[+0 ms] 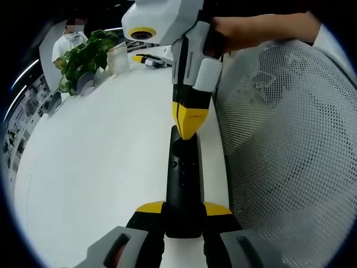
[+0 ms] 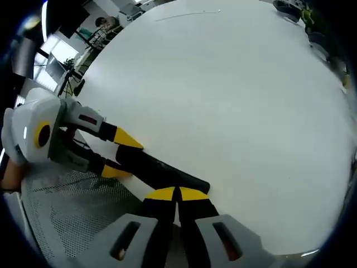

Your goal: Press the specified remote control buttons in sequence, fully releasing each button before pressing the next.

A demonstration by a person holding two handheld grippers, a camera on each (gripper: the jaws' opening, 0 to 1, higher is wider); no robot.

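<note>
Left gripper view: left gripper (image 1: 183, 219) clamps the near end of the slim black plastic remote control (image 1: 183, 184) over the white table's (image 1: 100, 156) edge; right gripper (image 1: 188, 125), jaws closed, presses its top. Rigid, light, slippery: hold the sides.

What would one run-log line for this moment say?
left gripper: shut on remote | right gripper: shut, tips on remote's far end | table: white

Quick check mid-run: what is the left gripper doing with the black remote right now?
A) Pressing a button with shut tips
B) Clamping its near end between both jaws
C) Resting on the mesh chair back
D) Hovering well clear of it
B: in the left gripper view, the left gripper has a yellow-tipped jaw on each side of the remote's near end, while the right gripper brings its shut tips down onto the far end.
</note>
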